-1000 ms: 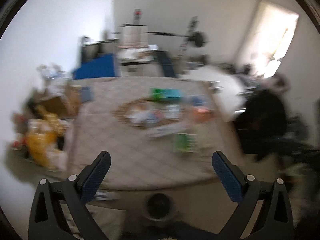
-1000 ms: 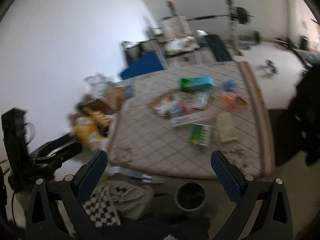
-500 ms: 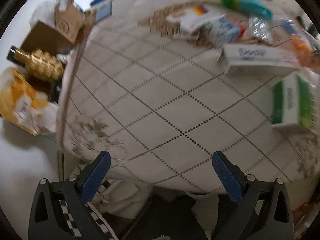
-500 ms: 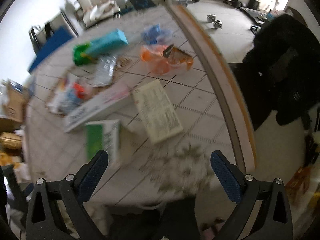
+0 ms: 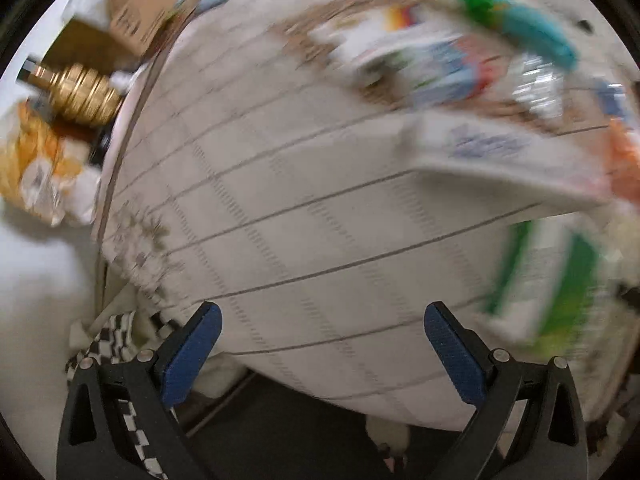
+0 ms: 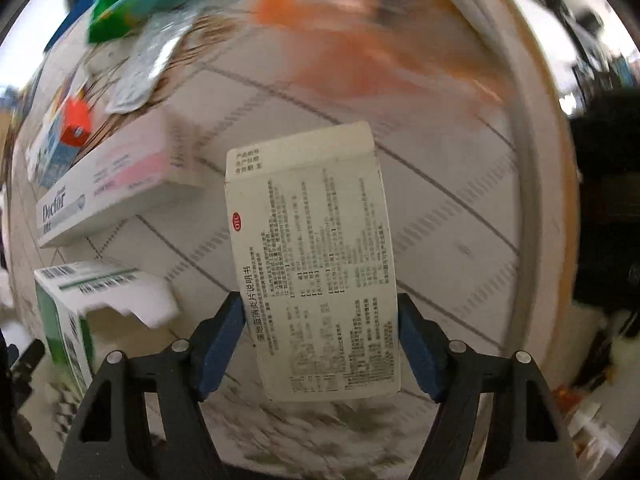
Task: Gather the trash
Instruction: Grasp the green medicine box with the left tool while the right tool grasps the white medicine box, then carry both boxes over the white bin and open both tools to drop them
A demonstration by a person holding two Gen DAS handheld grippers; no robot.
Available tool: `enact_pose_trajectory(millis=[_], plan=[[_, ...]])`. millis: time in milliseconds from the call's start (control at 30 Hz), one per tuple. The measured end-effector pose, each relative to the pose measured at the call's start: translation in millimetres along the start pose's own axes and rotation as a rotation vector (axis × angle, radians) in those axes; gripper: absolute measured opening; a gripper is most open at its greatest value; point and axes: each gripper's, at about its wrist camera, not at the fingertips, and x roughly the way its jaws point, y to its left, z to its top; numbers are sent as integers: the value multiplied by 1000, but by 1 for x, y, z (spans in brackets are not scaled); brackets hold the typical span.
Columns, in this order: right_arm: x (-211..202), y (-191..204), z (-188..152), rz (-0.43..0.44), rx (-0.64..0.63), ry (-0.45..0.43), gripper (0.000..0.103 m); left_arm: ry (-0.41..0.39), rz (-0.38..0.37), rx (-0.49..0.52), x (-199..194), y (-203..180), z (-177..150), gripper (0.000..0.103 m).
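Left wrist view: the left gripper [image 5: 322, 338] hangs over the near edge of the table [image 5: 304, 216], jaws spread wide with nothing between them. Off the table's left edge lie a gold bottle [image 5: 82, 94] and a cardboard box [image 5: 136, 20]. To the right on the cloth lie a long white box [image 5: 500, 156] and a green-and-white box [image 5: 548, 276], both blurred.

Right wrist view: the green-and-white box [image 6: 92, 312] sits at left, torn open, with the long white box [image 6: 116, 184] above it. The right gripper [image 6: 320, 328] points down at a white printed carton [image 6: 312, 260]; its jaws have just been closing, and the blue pads now meet the carton's two long edges, the carton lying flat on the table [image 6: 460, 220].
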Motion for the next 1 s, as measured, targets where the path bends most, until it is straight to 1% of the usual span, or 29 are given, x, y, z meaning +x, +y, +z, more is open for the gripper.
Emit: enact_pose_trajectory(millis=[33,67,100,167,200,233,267,300,333,367,400,433,500,567,633,700,767,800,867,900,933,967,1000], plan=[[-3,-16,-5,-13,16,-2,76,-14,-56,29,-14,-19,6,103],[-5,-26,-8,-19,24,-1,76,-25,-93,54,-23,-32,9,103],[-6,-39,-12,-33,29,1,76,-31,-117,85,-30,-46,10,103],[-6,-49,-15,-47,33,2,76,-30,-141,198,-36,-83,12,103],[-5,-54,-15,-49,39,6,77,-21,-134,243,-36,-100,11,103],[-3,-56,-15,-49,41,13,77,2,-122,302,-27,-114,9,103],[-2,-57,-15,-46,39,16,77,24,-122,333,-22,-125,8,103],[0,-57,-14,-51,34,14,77,50,-124,358,-16,-135,6,103],[2,-57,-14,-57,23,11,79,66,-120,370,-13,-145,4,103],[15,-54,-16,-70,15,10,79,83,-104,384,-5,-150,4,103],[15,-51,-17,-90,1,4,79,94,-90,391,1,-153,4,103],[14,-50,-18,-90,5,-3,78,96,-85,395,6,-155,5,93],[11,-51,-21,-85,6,-16,76,96,-61,375,12,-152,7,74],[6,-51,-30,-71,7,-13,76,80,-78,357,9,-146,8,73],[8,-56,-35,-40,15,-17,75,52,-79,342,1,-136,7,73],[5,-62,-37,-29,11,-43,75,15,-77,328,-11,-121,3,73],[-7,-60,-52,-8,-2,-65,75,-24,-81,309,-25,-103,-4,73],[-15,-56,-61,23,-6,-79,75,-42,-76,296,-27,-103,-5,73],[-25,-47,-75,56,-21,-95,75,-89,-78,252,-41,-85,-18,73],[-34,-41,-85,77,-32,-106,75,-105,-78,230,-54,-87,-25,73],[-33,-27,-103,105,-53,-117,75,-123,-79,205,-60,-76,-35,73],[-40,-18,-114,122,-72,-123,75,-145,-83,168,-68,-55,-51,73],[-48,-6,-132,130,-108,-132,75,-154,-86,146,-76,-53,-62,73]])
